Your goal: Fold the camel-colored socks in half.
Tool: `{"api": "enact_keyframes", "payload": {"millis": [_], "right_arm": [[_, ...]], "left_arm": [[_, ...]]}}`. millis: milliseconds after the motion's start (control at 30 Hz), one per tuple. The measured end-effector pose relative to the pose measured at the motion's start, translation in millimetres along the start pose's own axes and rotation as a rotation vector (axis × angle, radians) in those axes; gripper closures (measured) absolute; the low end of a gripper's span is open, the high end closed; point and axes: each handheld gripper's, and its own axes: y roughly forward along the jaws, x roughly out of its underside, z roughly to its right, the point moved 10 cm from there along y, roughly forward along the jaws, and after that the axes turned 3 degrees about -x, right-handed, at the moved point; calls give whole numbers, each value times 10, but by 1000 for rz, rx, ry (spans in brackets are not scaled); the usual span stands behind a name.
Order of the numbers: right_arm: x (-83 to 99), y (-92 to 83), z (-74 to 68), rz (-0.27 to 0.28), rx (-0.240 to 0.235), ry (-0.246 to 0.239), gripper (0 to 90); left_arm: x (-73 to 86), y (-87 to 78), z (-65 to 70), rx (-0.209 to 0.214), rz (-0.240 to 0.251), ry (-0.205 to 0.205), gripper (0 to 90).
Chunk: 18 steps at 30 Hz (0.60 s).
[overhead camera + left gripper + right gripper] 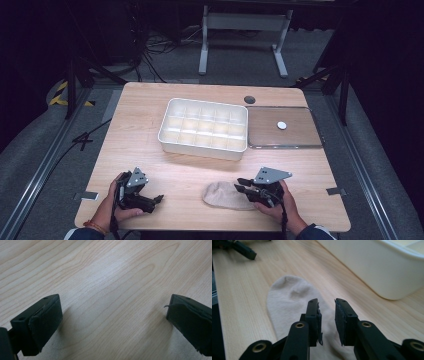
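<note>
Right gripper view: right claw (327, 322) nearly closed over sock (287, 300), pads apart.

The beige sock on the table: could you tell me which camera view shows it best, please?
The right gripper view: the sock lies close, flat on the table, its rounded end facing away, under the narrowly parted tongs. The high view gives it small beside the right gripper. The left gripper view has bare wood.

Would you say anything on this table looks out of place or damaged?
Only slightly: a loose thread curls off the pad of one of the left gripper's black fingers. The beige fabric sock lies flat and the white plastic compartment tray looks undamaged.
</note>
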Motion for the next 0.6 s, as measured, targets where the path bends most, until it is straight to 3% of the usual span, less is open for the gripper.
{"api": "enact_keyframes", "payload": {"millis": [233,267,367,467,533,600], "right_arm": [[54,275,-183,-95,-46,-37,791],[88,341,-205,-123,-43,-42,803],[107,388,-212,-134,-36,-50,809],[90,416,-212,-132,-37,-32,815],[81,442,-230,-124,-27,-39,820],[73,459,-239,-120,-20,-49,823]], "left_arm": [[8,-17,6,-1,7,-1,28],[8,-19,7,-1,7,-1,37],[0,-21,-3,-9,6,-2,45],[-41,-25,10,-9,18,-10,172],[-98,-3,61,-8,19,-38,211],[-154,13,129,29,28,-47,270]]}}
